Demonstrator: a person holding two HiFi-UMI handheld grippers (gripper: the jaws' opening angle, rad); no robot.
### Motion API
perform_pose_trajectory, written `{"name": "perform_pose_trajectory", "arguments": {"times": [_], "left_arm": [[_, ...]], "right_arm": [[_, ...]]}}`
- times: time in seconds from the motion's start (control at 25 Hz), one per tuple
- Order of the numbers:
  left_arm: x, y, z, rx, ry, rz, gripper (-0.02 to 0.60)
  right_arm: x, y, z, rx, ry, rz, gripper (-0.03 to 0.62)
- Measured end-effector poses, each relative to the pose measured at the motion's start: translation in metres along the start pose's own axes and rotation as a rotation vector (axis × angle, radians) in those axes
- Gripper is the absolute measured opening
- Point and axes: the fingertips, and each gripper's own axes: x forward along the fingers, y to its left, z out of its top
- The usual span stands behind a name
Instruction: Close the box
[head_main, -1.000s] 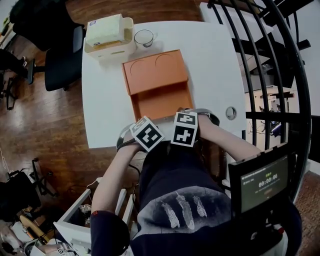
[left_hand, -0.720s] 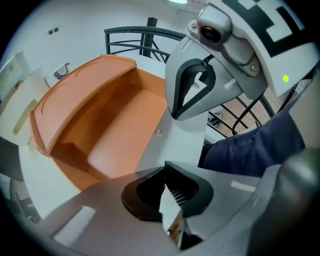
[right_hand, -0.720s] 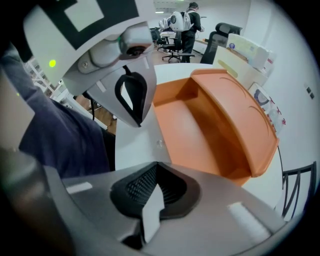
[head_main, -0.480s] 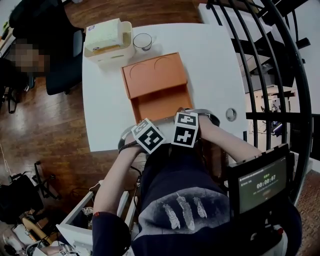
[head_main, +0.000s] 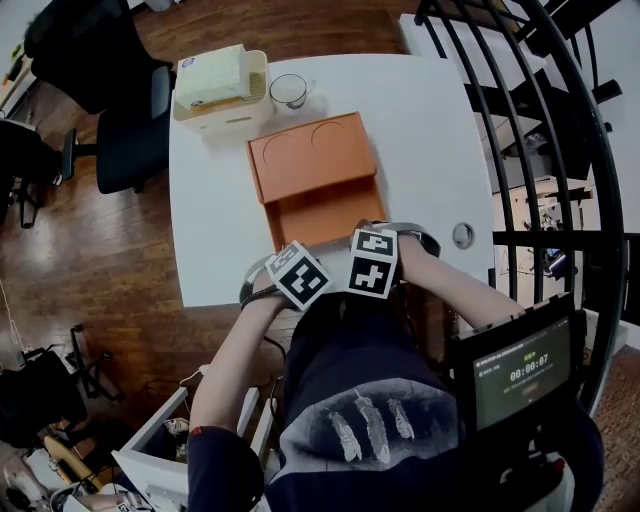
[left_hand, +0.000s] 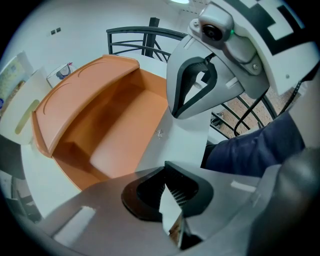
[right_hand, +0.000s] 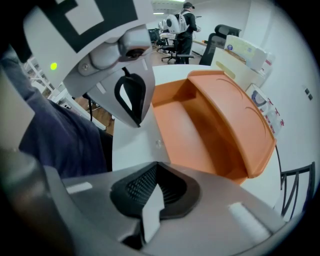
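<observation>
An orange box (head_main: 318, 180) lies open on the white table (head_main: 430, 130). Its lid (head_main: 308, 148) is folded back flat on the far side and its shallow base (head_main: 325, 215) faces me. Both grippers hover at the table's front edge, just short of the base. My left gripper (head_main: 288, 264) is shut with nothing in it, and in its own view the jaws (left_hand: 172, 210) point at the box (left_hand: 110, 130). Beside it, my right gripper (head_main: 368, 242) is also shut and empty, aimed at the box (right_hand: 210, 125) in its own view (right_hand: 150, 205).
A cream container with a tissue pack (head_main: 215, 85) and a glass cup (head_main: 288, 90) stand at the table's far left corner. A round cable grommet (head_main: 462, 236) sits near the right edge. A black office chair (head_main: 120, 130) is on the left, a black railing (head_main: 560, 150) on the right.
The head view has shifted slightly. Both grippers stay side by side at the box's near edge, and the box has not moved.
</observation>
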Motion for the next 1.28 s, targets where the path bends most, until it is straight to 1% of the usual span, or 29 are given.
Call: {"name": "perform_pose_trajectory", "arguments": {"times": [0.6,1.28], "left_arm": [[-0.0025,0.0060,0.0004,0.012,0.019,0.010,0.014],[-0.0028,0.0071,0.0029,0.013,0.034,-0.005,0.014]], "right_arm": [[-0.0004,-0.0065,0.0003,0.013,-0.006,-0.017,0.005],[-0.0009,-0.0083,0.0016,0.009,-0.017,0.006,0.005]]}}
